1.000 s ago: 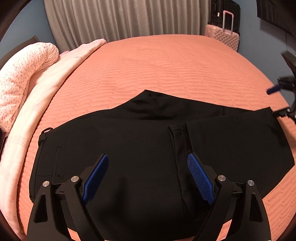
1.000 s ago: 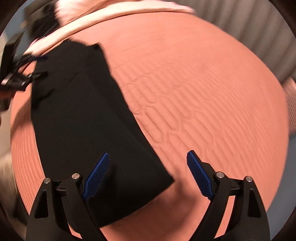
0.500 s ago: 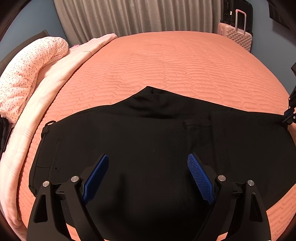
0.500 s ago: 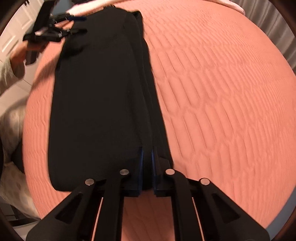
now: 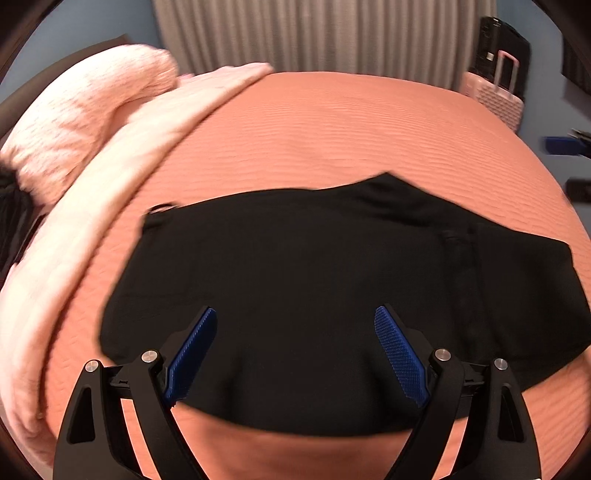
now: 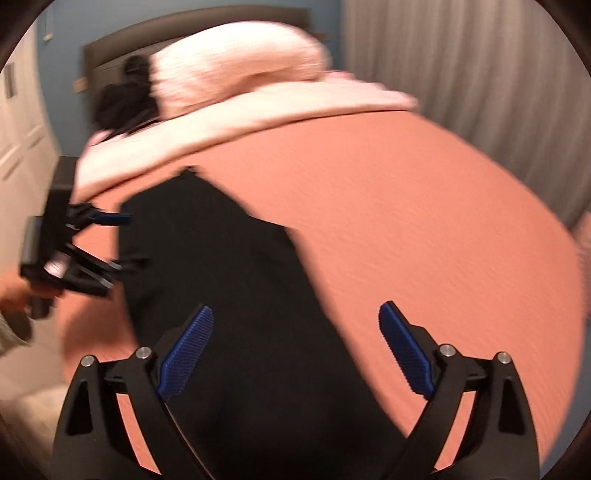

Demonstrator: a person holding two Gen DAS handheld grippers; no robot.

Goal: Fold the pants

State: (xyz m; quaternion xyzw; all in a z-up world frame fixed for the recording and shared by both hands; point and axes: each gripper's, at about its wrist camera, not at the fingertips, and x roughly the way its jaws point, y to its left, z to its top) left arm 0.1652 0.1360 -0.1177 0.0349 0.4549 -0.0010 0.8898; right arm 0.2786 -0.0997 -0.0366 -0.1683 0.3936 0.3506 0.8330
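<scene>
Half a second back the right gripper (image 6: 295, 350) was clamped on the hem end of the black pants (image 5: 332, 295); it has since let go, its blue pads (image 6: 186, 350) now spread wide with nothing between them, hovering over the cloth. The left gripper (image 5: 295, 354) has stayed spread, empty, over the pants' near edge, and shows again in the right wrist view at 9 o'clock (image 6: 110, 240), jaws apart beside the waist end.

The salmon bedspread (image 5: 332, 129) fills most of both views. On it the pants lie flat, folded lengthwise, spanning from about 9 to 3 o'clock in the left wrist view; in the right wrist view they run from 6 up toward 11 o'clock (image 6: 240, 277). A pale pink blanket (image 5: 92, 184) lies along the bed's edge at 9 to 11 o'clock, with a rolled pink bundle (image 5: 85, 110) on top. Grey curtains (image 5: 314, 33) hang at 12 o'clock, and a pink suitcase (image 5: 495, 96) stands at 1 o'clock.
</scene>
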